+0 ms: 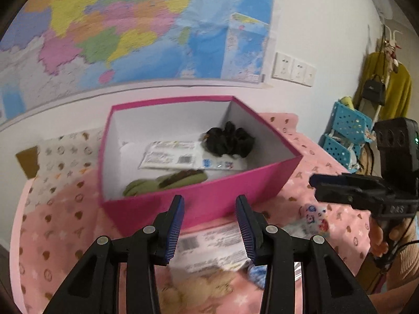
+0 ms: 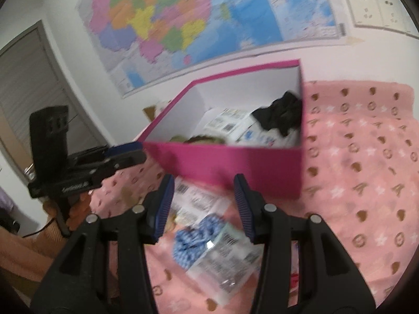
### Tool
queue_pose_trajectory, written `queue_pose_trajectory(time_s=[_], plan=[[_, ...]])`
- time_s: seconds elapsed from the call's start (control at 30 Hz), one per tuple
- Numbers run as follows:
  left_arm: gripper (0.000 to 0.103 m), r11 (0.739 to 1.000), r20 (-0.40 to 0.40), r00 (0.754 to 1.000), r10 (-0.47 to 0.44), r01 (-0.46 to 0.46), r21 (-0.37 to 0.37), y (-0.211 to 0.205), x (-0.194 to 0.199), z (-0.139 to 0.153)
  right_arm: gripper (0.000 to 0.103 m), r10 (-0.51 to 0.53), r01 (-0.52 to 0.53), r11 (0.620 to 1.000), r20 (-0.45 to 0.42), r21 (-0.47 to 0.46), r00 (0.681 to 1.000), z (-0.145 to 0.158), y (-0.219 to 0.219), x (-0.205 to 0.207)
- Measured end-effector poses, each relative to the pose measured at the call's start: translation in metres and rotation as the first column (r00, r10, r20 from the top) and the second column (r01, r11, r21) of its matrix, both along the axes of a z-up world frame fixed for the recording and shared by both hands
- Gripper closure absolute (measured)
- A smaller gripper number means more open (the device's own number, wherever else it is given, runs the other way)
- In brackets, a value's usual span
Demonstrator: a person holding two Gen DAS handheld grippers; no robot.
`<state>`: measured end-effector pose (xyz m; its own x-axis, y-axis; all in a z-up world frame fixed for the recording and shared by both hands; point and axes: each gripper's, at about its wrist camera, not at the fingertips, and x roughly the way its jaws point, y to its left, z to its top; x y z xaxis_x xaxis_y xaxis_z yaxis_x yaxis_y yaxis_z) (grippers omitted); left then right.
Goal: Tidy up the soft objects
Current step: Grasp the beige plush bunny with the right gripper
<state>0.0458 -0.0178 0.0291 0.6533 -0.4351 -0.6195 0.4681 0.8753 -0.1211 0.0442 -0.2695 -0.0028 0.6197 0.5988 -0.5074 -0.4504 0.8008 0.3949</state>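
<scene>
A pink box [image 1: 209, 196] [image 2: 235, 164] stands on the pink blanket. Inside lie a black scrunchie [image 1: 229, 138] [image 2: 280, 115], a white packet [image 1: 183, 157] [image 2: 230, 123] and a green soft item [image 1: 162, 180]. My left gripper [image 1: 209, 225] is open and empty, just in front of the box, above a white packet [image 1: 214, 246] and a beige fluffy item [image 1: 201, 287]. My right gripper [image 2: 204, 206] is open and empty over a blue checked scrunchie [image 2: 196, 240] and a clear packet [image 2: 225, 267]. The right gripper [image 1: 316, 180] also shows at the right in the left wrist view.
A pink patterned blanket [image 2: 366, 172] covers the surface. A map [image 1: 131, 26] hangs on the wall behind the box. Blue baskets [image 1: 345, 130] and a yellow garment [image 1: 398, 89] stand at the right. A patterned pillow [image 1: 62, 157] lies left of the box.
</scene>
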Motion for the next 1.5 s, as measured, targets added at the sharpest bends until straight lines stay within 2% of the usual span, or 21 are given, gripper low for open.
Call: queue_pose_trajectory(time_s=[0.2, 0.27, 0.3, 0.47, 0.7, 0.93, 1.1, 1.2, 1.3, 1.5], plan=[[0.062, 0.997, -0.017, 0.997, 0.078, -0.078, 0.018, 0.033, -0.012, -0.014, 0.054, 0.121, -0.122, 0.992, -0.038, -0.03, 0.992, -0.022, 0.043, -0.01], [0.062, 0.994, -0.025, 0.994, 0.107, -0.107, 0.02, 0.045, -0.014, -0.019, 0.05, 0.159, -0.161, 0.987, -0.063, -0.028, 0.985, -0.031, 0.058, -0.01], [0.062, 0.992, -0.036, 0.992, 0.124, -0.123, 0.018, 0.053, -0.014, -0.022, 0.046, 0.168, -0.171, 0.985, -0.071, -0.028, 0.983, -0.035, 0.063, -0.009], [0.062, 0.982, -0.099, 0.977, 0.189, -0.187, 0.03, 0.077, -0.015, -0.043, 0.045, 0.209, -0.217, 0.973, -0.1, -0.078, 0.973, -0.055, 0.1, -0.002], [0.062, 0.985, -0.166, 0.972, 0.168, -0.172, -0.007, 0.089, -0.022, -0.059, 0.045, 0.231, -0.241, 0.965, -0.103, -0.1, 0.968, -0.066, 0.121, 0.006], [0.062, 0.985, -0.19, 0.968, 0.163, -0.169, -0.016, 0.097, -0.03, -0.064, 0.045, 0.263, -0.274, 0.952, -0.093, -0.137, 0.96, -0.069, 0.134, 0.0], [0.061, 0.986, -0.21, 0.965, 0.154, -0.165, -0.033, 0.105, -0.042, -0.064, 0.045, 0.314, -0.327, 0.939, -0.121, -0.105, 0.942, -0.071, 0.138, -0.012], [0.056, 0.989, -0.204, 0.971, 0.123, -0.136, -0.052, 0.105, -0.052, -0.061, 0.045, 0.331, -0.346, 0.932, -0.143, -0.104, 0.933, -0.079, 0.144, -0.016], [0.055, 0.991, -0.206, 0.973, 0.101, -0.117, -0.064, 0.104, -0.061, -0.06, 0.045, 0.332, -0.353, 0.929, -0.166, -0.113, 0.928, -0.088, 0.149, -0.015], [0.054, 0.991, -0.208, 0.974, 0.087, -0.105, -0.078, 0.108, -0.071, -0.063, 0.059, 0.357, -0.375, 0.922, -0.16, -0.099, 0.92, -0.091, 0.153, -0.016]])
